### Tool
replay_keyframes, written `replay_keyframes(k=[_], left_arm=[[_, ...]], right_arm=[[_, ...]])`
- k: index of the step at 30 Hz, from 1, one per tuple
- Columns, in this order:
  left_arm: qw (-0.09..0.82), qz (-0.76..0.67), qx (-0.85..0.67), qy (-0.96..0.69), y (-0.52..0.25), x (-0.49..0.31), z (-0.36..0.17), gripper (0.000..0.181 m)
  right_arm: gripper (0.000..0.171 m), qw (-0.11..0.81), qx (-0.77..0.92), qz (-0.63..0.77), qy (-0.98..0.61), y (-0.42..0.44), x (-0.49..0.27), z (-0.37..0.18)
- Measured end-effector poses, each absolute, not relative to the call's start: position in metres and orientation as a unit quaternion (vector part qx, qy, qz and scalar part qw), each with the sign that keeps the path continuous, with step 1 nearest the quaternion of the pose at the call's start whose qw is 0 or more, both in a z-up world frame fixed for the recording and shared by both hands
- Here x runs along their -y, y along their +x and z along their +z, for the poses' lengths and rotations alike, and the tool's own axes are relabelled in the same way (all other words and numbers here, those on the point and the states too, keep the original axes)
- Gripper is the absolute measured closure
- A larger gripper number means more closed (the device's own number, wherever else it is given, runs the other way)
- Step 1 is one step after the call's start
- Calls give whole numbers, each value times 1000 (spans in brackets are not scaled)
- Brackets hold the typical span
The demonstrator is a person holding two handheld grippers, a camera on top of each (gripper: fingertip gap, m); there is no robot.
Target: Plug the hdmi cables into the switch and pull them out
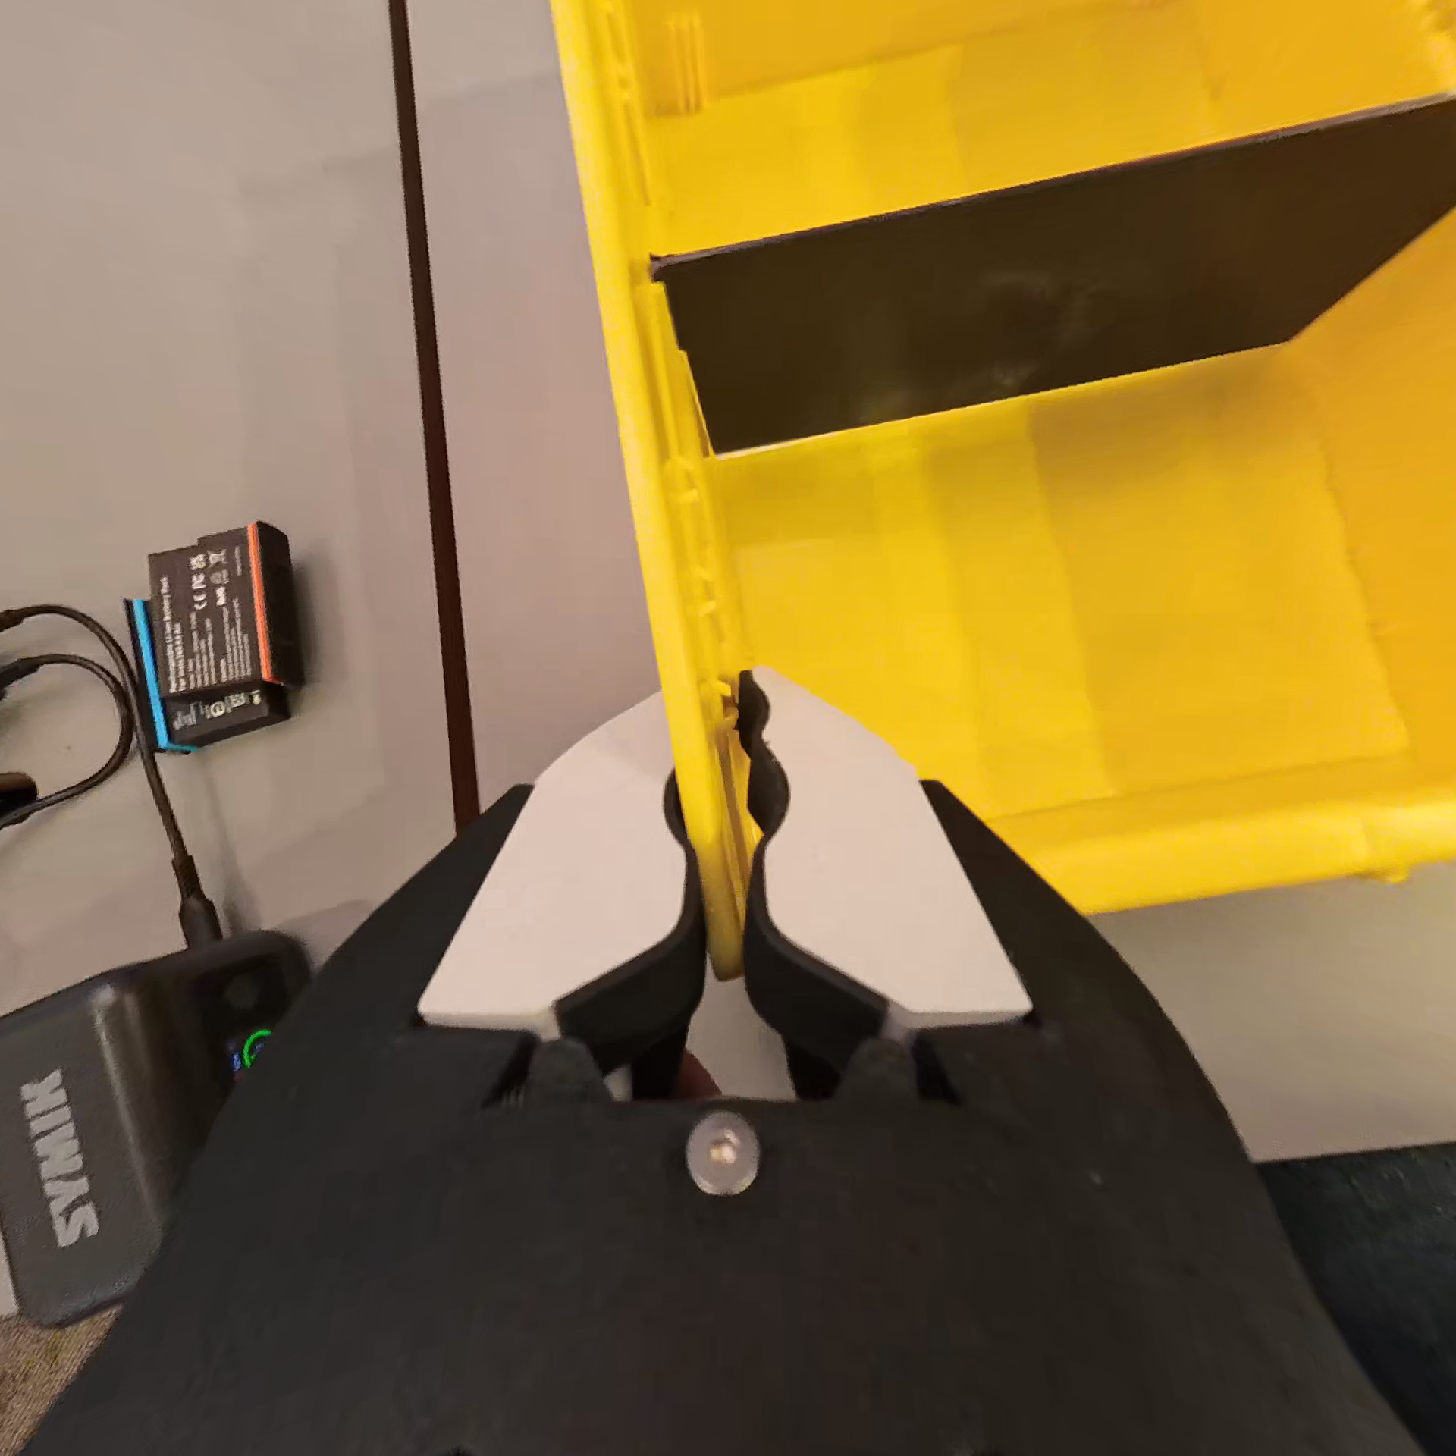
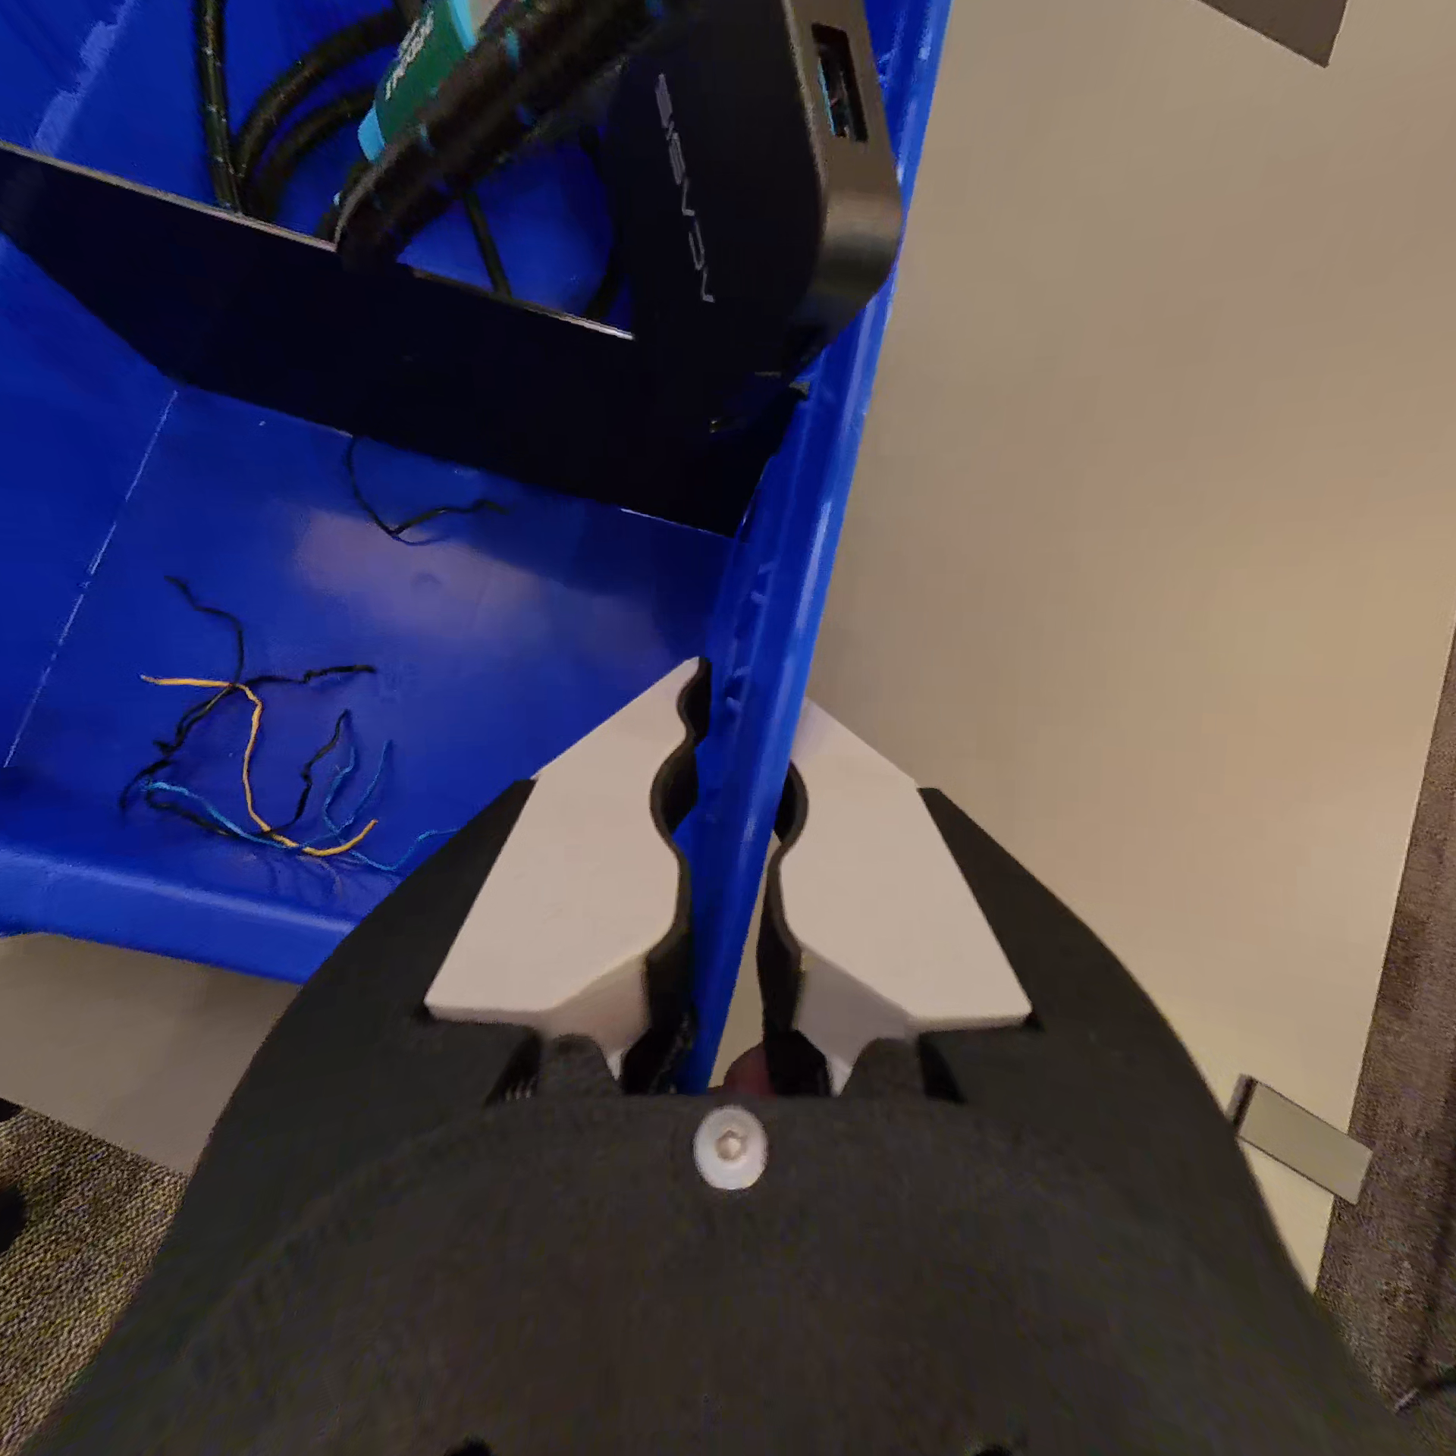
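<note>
My left gripper (image 1: 729, 713) is shut on the left side wall of a yellow bin (image 1: 658, 473); both pads press on the rim. The yellow bin has a black divider (image 1: 1024, 331), and nothing shows in its compartments. My right gripper (image 2: 744, 709) is shut on the right side wall of a blue bin (image 2: 796, 551), one pad inside and one outside. Behind the blue bin's black divider (image 2: 354, 339), a black switch box (image 2: 748, 197) leans against the wall. Braided black HDMI cables (image 2: 441, 110) are bundled beside it.
Loose coloured threads (image 2: 252, 748) lie in the blue bin's front compartment. Two camera batteries (image 1: 217, 630), black cables (image 1: 118, 709) and a dark charger case (image 1: 118, 1119) lie on the grey table left of the yellow bin. A metal bracket (image 2: 1300, 1142) sits at the table's edge above carpet.
</note>
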State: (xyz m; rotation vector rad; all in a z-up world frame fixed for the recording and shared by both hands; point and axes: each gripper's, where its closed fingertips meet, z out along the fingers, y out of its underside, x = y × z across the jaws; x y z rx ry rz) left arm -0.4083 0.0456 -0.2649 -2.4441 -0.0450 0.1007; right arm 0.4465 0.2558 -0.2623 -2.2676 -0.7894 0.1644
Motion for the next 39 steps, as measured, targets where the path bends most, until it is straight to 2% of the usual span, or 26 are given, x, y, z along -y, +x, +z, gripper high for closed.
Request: replay_keyframes(k=[10,26,39], left_arm=[[390,-40,45,-919,-389,-58,-260,177],[490,-51,51,-869,-368,-48,-219,177],[565,-66,85,-818,-365,-32,-176,176]], right_arm=[[169,377,287,86,-876,420,-250,-262],[167,381,300,96,-869,326,-224,-262],[153,361,374,90,-850,226,-207,-265]])
